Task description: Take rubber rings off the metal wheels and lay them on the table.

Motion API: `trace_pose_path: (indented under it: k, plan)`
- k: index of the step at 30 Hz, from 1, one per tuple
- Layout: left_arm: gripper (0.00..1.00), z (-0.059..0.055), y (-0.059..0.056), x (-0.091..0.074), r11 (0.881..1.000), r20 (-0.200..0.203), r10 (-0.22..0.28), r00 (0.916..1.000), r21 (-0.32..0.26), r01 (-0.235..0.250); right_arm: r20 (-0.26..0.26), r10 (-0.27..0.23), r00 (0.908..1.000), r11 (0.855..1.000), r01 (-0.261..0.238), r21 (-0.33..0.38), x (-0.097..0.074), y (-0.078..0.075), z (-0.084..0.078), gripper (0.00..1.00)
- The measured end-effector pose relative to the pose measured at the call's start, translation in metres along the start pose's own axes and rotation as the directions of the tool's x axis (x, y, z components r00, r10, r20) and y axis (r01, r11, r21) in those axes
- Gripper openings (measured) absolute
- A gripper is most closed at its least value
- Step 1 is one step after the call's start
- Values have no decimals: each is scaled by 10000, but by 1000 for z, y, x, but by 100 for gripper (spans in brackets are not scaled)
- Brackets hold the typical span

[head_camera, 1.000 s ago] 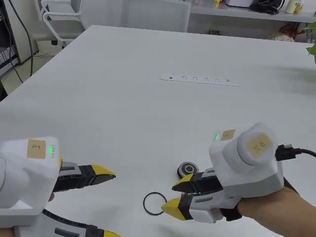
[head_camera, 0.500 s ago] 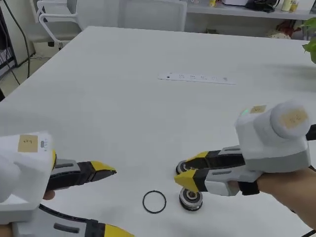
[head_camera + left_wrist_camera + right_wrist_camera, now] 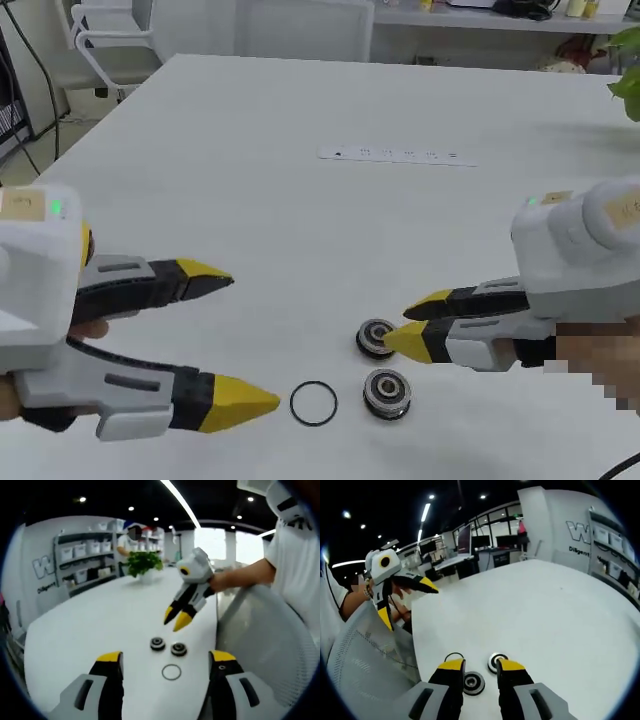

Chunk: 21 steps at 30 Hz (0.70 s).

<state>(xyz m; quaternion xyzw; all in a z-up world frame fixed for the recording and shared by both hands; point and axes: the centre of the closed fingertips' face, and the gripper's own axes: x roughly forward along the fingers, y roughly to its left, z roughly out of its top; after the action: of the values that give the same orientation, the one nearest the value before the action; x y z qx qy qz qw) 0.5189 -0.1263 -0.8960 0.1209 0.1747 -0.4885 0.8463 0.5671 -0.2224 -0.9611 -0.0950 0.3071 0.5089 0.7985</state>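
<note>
Loose rubber ring [image 3: 313, 403] flat on the white table [image 3: 250, 150]; taken here as the marker. Just right of the ring: near metal wheel [image 3: 387, 392], newly set down, that spot hidden under the right gripper [image 3: 405, 323] a second ago. Past that wheel, further from the ring: second wheel [image 3: 375, 337], unmoved. Right gripper now drawn back well right of the ring, jaws a little apart, nothing between them. Left gripper [image 3: 248, 340] just left of the ring, jaws wide apart, empty. Probable reading: near wheel stripped and let go, ring already laid down, second wheel next; rubber on that rim not discernible
</note>
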Motion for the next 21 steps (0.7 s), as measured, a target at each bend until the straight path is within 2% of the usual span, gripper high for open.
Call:
trace_pose_path:
  k: [6, 12, 16, 20, 21]
  plan:
    - [70, 26, 1, 21, 9932, -144, -461, 9988, 1062, 473, -204, -66, 9998, 10000, 66, -23, -2, -4, -5, 23]
    - [69, 46, -6, 47, 9840, 51, -1062, 9943, 1441, 1044, -718, -45, 9974, 9999, 37, -118, -2, -6, -18, 23]
    - [69, 49, -19, 70, 9756, 153, -1783, 9839, 1329, 1747, -1068, 88, 9942, 9998, -107, -178, 0, -8, -29, 24]
    - [67, 47, -23, 88, 9725, 164, -2006, 9795, 1239, 1971, -1268, 262, 9916, 9996, -275, -84, 0, -9, -36, 24]
    - [66, 43, -25, 91, 9685, 70, -2178, 9760, 1253, 2152, -1330, 307, 9906, 9995, -318, -61, 0, -9, -38, 24]
